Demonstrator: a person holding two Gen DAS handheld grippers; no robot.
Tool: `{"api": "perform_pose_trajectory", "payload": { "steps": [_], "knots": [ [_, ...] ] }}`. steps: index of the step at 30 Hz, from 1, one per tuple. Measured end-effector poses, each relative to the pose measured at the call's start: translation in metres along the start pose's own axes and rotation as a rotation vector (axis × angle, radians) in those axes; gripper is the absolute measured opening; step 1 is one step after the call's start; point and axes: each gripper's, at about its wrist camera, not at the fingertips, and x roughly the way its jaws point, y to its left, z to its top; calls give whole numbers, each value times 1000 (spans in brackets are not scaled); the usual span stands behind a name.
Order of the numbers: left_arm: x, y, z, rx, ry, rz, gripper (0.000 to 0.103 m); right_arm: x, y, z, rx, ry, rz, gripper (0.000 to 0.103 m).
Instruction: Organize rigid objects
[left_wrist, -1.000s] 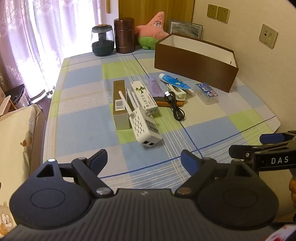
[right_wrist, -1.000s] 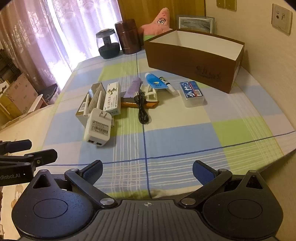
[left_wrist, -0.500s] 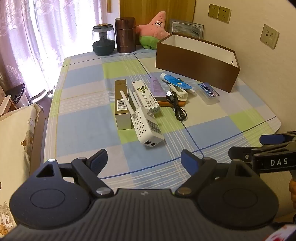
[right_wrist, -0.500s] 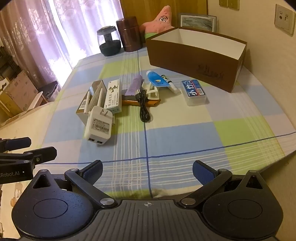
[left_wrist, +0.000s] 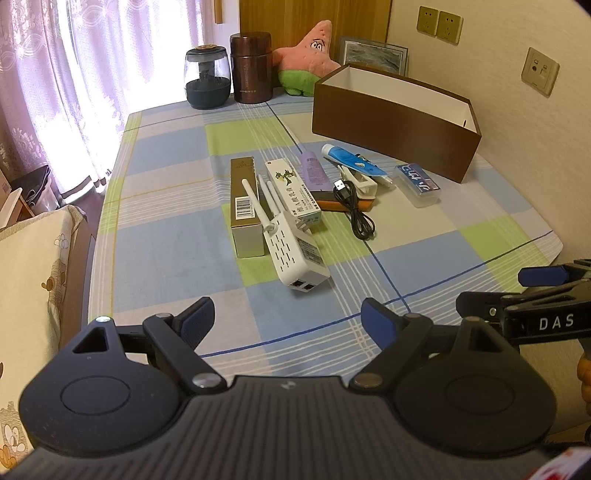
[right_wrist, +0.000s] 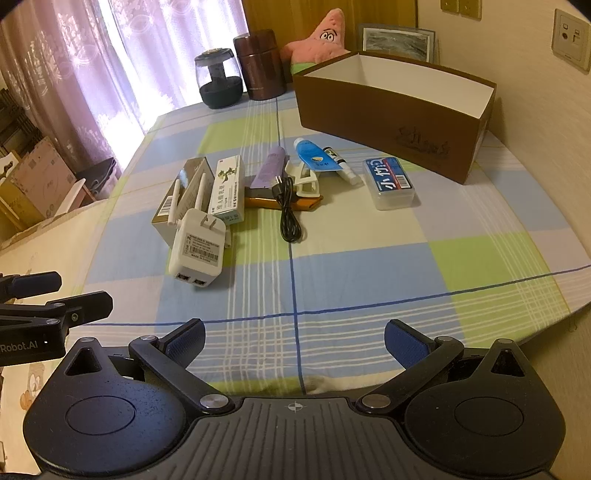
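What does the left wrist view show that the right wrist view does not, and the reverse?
Only the left wrist view shows the white repeater's vented face and the right gripper at its right edge. Only the right wrist view shows the repeater's plug prongs and label side, cardboard boxes by the curtain, and the left gripper at its left edge. Both show the brown box, black cable, clear plastic case, blue tube and checked tablecloth, with both grippers open.

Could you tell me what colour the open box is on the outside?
Brown outside, white inside; the box shows best in the right wrist view.
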Motion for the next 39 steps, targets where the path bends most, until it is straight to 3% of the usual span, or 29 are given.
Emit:
{"api": "perform_pose_trajectory", "payload": {
  "steps": [39],
  "knots": [
    [1,3,-1,-1,6,0,84,4,-5,8,-5,10,-1,101]
  ]
}}
